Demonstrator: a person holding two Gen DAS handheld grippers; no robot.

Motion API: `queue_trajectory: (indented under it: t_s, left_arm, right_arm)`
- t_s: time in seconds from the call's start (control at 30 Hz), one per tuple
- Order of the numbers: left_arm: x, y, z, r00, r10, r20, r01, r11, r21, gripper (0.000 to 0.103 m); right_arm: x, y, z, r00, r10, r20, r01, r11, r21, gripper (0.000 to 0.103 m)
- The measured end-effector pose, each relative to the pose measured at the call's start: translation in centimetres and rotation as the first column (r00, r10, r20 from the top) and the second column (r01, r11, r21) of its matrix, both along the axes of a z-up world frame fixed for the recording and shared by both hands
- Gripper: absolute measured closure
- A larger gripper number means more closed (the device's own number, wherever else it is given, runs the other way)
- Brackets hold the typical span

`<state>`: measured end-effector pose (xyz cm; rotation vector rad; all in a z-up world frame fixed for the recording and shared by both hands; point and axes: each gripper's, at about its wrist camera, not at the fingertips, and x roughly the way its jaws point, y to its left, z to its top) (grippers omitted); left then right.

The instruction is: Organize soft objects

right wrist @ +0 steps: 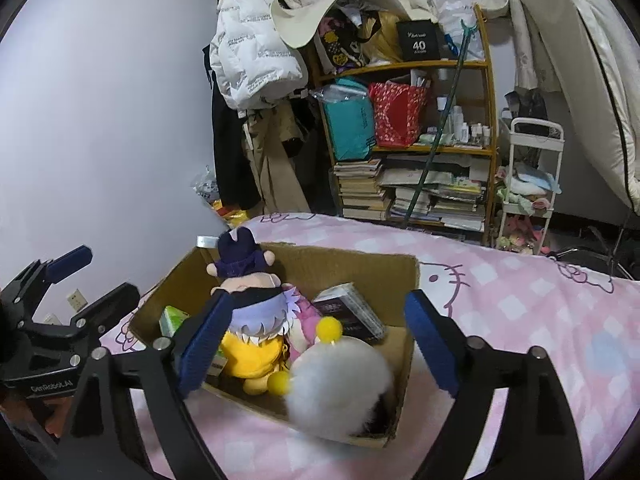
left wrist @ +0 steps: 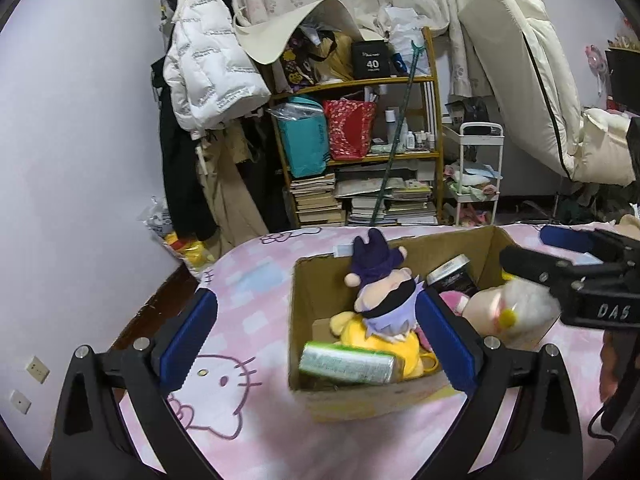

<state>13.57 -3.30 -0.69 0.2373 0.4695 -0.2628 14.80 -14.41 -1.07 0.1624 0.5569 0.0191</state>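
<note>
A cardboard box (left wrist: 304, 320) (right wrist: 404, 272) sits on the pink bed. In it lie a doll with a purple hat (left wrist: 380, 276) (right wrist: 248, 276), a yellow plush (left wrist: 384, 344) (right wrist: 256, 356), a pink plush (left wrist: 454, 300) (right wrist: 306, 320), a white fluffy plush with yellow pompoms (left wrist: 516, 312) (right wrist: 340, 384), a green pack (left wrist: 348, 364) (right wrist: 172, 318) and a dark box (left wrist: 450, 274) (right wrist: 352, 308). My left gripper (left wrist: 320, 340) is open and empty, over the box's left half. My right gripper (right wrist: 316, 348) is open and empty, just above the white plush; it also shows in the left wrist view (left wrist: 552, 252).
The bed sheet (left wrist: 240, 320) (right wrist: 520, 320) is pink with cat prints. Behind the bed stand a cluttered wooden shelf (left wrist: 360, 120) (right wrist: 420, 120), hanging coats (left wrist: 208, 80), a white trolley (right wrist: 528, 184) and a leaning mattress (left wrist: 540, 80). The bed edge drops to the floor at left.
</note>
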Motion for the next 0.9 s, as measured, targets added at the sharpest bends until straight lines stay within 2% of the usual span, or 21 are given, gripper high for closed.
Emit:
queue_trajectory:
  t_s: [0.07,0.4,0.7,0.9]
  left_arm:
    - [-0.7,0.4,0.4,1.000,0.011,0.003,-0.011,1.000,0.000,0.005]
    - [-5.3,2.6,3.9,0.995,0.069,0.076,-0.068,0.998,-0.008,0.001]
    - [-8.6,4.9,5.7,0.987,0.136,0.090,-0.132,0.990,-0.050,0.001]
    - [-10.8,5.5,6.8,0.984,0.140,0.113,-0.134,0.989,-0.057,0.001]
  right_arm:
    - [-0.6,-0.1,0.6,1.000,-0.005,0.011,0.005,1.000,0.006,0.000]
    - [-5.4,0.5,5.0,0.997,-0.041,0.069,0.044,0.998,-0.038,0.000]
    - [-10.7,0.8,8.7,0.984,-0.092,0.153,0.102,0.993,-0.064,0.000]
    - [-13.7,1.0,9.2,0.982,-0.099,0.159,0.114,0.990,-0.089,0.000]
